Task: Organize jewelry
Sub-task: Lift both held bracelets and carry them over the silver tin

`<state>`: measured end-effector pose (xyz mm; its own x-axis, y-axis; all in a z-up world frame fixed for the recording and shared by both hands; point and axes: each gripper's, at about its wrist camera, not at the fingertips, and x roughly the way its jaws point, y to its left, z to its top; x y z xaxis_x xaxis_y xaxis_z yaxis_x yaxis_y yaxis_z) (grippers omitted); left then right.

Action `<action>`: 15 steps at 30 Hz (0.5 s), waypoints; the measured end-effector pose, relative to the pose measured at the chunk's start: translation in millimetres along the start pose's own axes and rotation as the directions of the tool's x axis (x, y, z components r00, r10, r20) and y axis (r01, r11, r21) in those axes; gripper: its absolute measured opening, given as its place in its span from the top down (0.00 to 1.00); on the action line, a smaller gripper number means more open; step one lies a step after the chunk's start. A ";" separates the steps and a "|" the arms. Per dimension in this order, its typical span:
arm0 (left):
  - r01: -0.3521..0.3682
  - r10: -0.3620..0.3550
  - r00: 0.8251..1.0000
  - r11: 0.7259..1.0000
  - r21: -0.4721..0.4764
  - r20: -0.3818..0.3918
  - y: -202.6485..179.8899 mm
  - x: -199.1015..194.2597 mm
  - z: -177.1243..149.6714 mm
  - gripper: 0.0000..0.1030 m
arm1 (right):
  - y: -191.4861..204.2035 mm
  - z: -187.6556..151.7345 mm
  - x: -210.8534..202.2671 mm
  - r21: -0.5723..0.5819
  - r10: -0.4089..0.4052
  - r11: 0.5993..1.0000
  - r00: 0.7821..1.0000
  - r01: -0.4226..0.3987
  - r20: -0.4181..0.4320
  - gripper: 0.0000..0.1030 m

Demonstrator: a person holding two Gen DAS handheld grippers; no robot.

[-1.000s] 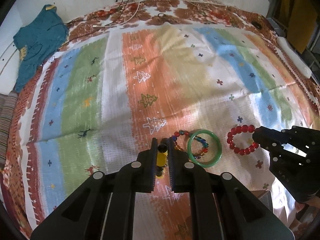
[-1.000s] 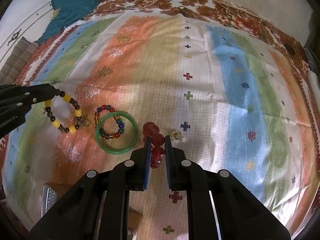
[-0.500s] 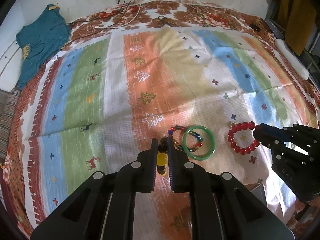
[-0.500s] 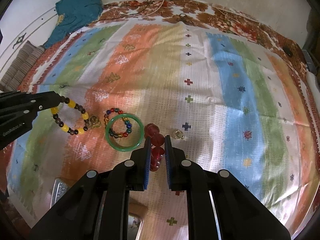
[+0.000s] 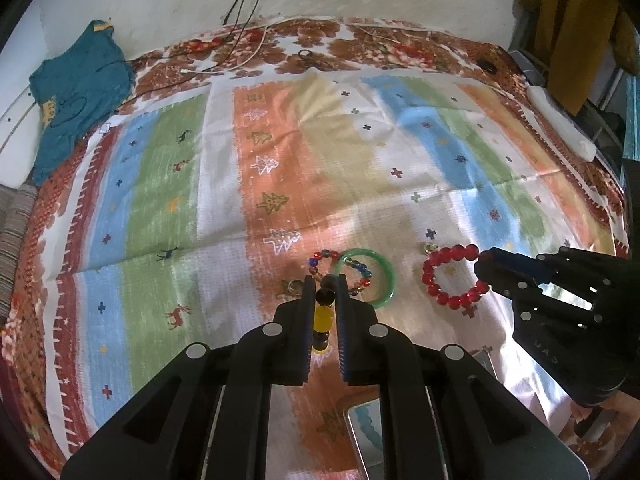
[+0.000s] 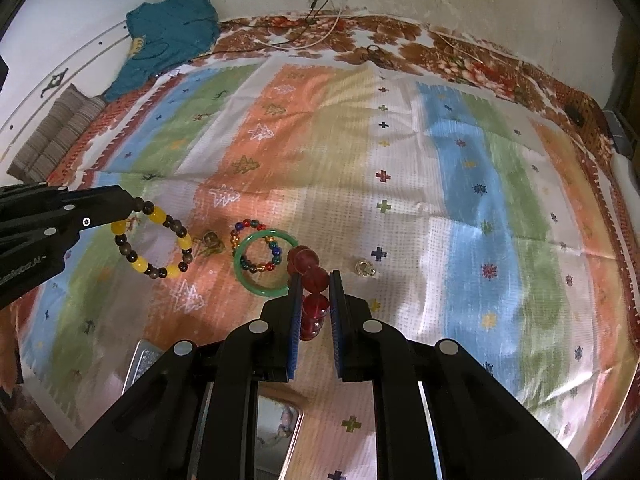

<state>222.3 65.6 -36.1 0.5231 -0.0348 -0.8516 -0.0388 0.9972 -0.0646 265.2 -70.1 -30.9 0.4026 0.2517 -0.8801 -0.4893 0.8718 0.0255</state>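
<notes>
My left gripper [image 5: 324,286] is shut on a yellow and brown bead bracelet [image 5: 323,318], which hangs from it above the cloth and shows as a ring in the right wrist view [image 6: 154,242]. My right gripper [image 6: 314,280] is shut on a red bead bracelet [image 6: 314,278], which shows as a ring in the left wrist view [image 5: 450,276]. A green bangle [image 6: 264,266] lies on the striped cloth [image 6: 400,160] with a multicoloured bead bracelet [image 6: 256,246] partly inside it. A small gold ring [image 6: 365,269] and a small bronze trinket [image 6: 210,239] lie beside them.
A metal-rimmed box or tray [image 6: 144,364] sits at the near edge below the grippers, seen also in the left wrist view [image 5: 368,424]. A teal garment [image 5: 76,92] lies at the far left corner. Cables [image 5: 248,24] run along the far edge.
Both grippers have risen and pulled back with their bracelets. The bangle and loose pieces on the cloth look smaller and farther away.
</notes>
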 end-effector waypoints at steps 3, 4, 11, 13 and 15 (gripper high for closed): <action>0.006 -0.006 1.000 1.000 0.009 0.003 -4.5 -3.8 -3.0 0.91 | 2.7 -3.4 -4.3 -0.007 0.003 1.000 1.000 -0.003 -0.002 0.86; 0.007 -0.007 1.000 1.000 0.010 0.005 -5.7 -5.5 -3.7 0.91 | 3.5 -4.6 -5.3 -0.011 0.004 1.000 1.000 -0.004 -0.001 0.86; 0.025 -0.025 0.999 1.000 0.018 0.028 -11.9 -20.9 -10.7 0.91 | 9.5 -13.6 -20.3 -0.018 0.016 1.000 1.000 -0.015 0.021 0.86; 0.033 -0.034 0.999 0.999 0.020 0.036 -14.4 -25.8 -13.4 0.91 | 11.4 -15.6 -25.5 -0.018 0.020 1.000 0.999 -0.019 0.031 0.86; 0.039 -0.040 0.998 0.999 0.024 0.044 -17.0 -30.6 -16.0 0.91 | 13.5 -17.1 -30.4 -0.021 0.024 1.000 0.999 -0.023 0.039 0.86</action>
<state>193.3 48.6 -17.3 0.5610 -0.0720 -0.8246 0.0018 0.9963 -0.0857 233.2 -73.1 -11.9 0.4209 0.2889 -0.8598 -0.5144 0.8568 0.0361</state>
